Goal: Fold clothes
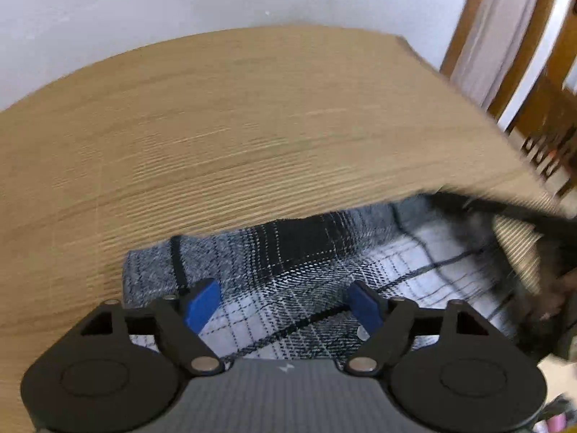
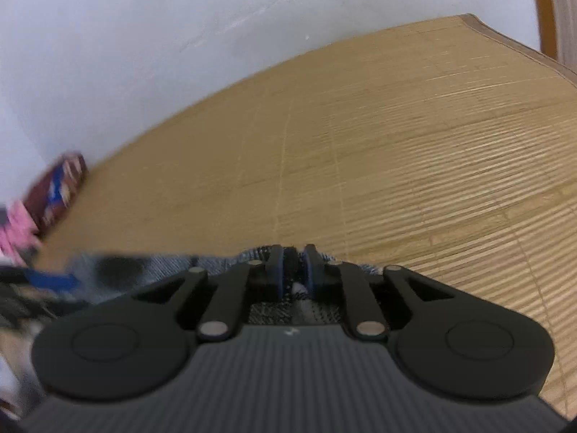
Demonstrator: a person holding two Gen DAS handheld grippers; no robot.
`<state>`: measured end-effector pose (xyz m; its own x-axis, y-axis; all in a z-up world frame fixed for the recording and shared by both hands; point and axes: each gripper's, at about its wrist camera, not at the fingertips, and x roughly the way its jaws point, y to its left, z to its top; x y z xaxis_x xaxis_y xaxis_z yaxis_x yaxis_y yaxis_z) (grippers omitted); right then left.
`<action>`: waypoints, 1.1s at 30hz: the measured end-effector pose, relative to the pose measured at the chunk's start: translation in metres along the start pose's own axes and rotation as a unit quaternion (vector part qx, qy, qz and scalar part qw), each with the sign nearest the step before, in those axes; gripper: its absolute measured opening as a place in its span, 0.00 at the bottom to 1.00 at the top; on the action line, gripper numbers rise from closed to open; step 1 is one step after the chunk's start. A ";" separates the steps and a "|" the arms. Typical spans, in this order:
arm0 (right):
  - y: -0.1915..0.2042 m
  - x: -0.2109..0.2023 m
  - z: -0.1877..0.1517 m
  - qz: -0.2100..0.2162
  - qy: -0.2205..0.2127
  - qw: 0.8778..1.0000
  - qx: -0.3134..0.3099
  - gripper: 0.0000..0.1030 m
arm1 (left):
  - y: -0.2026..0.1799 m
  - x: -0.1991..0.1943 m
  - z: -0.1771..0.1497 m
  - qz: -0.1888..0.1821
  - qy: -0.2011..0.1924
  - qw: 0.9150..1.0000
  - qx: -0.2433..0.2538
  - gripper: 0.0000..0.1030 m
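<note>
A black, grey and white plaid garment point(image 1: 306, 270) lies on the tan slatted tabletop point(image 1: 216, 126), its far edge running across the lower middle of the left wrist view. My left gripper point(image 1: 283, 303) hovers just over the cloth, blue pads point(image 1: 202, 305) wide apart, nothing pinched between them. In the right wrist view my right gripper point(image 2: 294, 270) has its pads nearly together on the garment's far edge point(image 2: 290, 254), with cloth bunched between them. A blurred dark shape with a hand point(image 1: 555, 288) sits at the garment's right side.
A white wall point(image 1: 180, 0) backs the table point(image 2: 396, 144). Brown wooden slats point(image 1: 541, 83) stand past the table's right corner. In the right wrist view a dark red patterned item point(image 2: 59, 187) and something pink point(image 2: 16, 238) lie at the table's left end.
</note>
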<state>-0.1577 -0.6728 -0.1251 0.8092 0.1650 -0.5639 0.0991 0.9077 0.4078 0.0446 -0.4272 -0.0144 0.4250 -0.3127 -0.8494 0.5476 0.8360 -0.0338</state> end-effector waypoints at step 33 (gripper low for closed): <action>0.037 -0.149 -0.053 0.113 -0.008 0.987 -0.115 0.12 | 0.004 -0.066 -0.043 0.003 -0.006 1.000 0.016 0.89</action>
<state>-0.3052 -0.6434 -0.0638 0.8049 0.3680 -0.4655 -0.2171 0.9127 0.3461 -0.0120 -0.3835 0.0188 0.4366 -0.3136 -0.8432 0.5673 0.8234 -0.0125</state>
